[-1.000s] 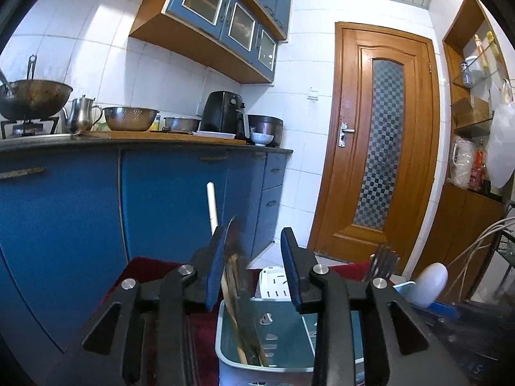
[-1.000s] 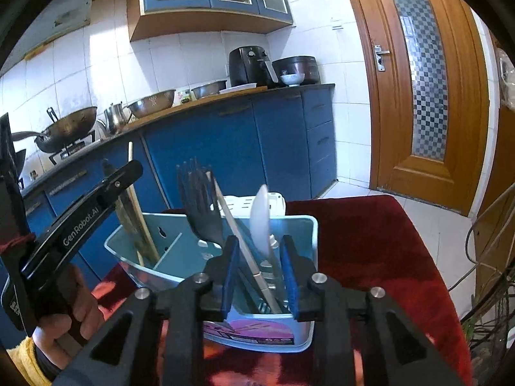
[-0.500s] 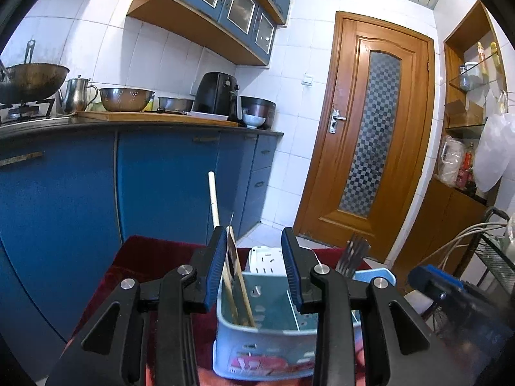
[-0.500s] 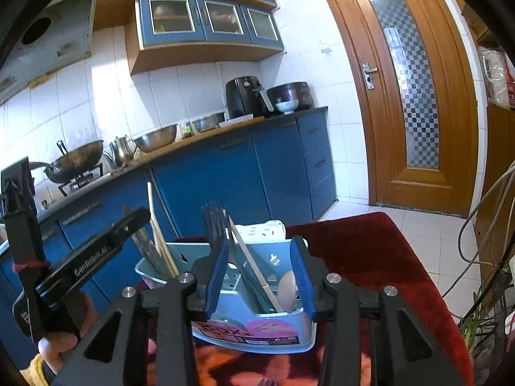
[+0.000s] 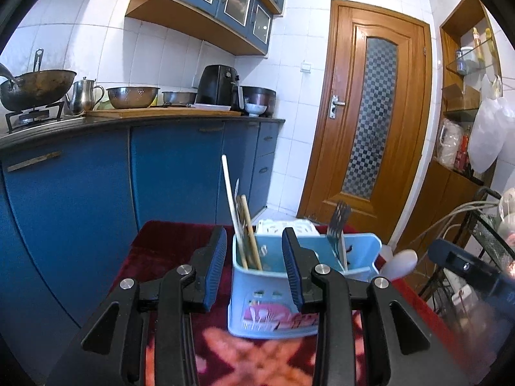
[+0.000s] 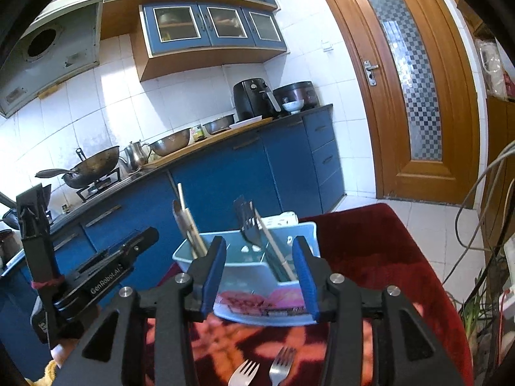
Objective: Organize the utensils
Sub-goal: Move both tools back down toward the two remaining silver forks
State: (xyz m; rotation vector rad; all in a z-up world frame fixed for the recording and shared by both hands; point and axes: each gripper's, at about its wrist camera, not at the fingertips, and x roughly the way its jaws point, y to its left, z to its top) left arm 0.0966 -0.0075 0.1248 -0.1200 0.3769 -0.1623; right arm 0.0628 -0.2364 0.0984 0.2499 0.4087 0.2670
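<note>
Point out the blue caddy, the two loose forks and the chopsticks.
blue caddy point(image 6: 257, 302), right wrist view, front wall.
loose forks point(image 6: 243, 373), right wrist view, left fork's tines.
chopsticks point(image 5: 249, 225), left wrist view, mid shaft.

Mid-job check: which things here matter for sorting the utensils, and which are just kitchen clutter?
For the job:
- blue caddy
- chopsticks
- dark forks in the caddy
- two loose forks on the red cloth

Lying about:
- wok
- kettle
- steel bowl
- air fryer
</note>
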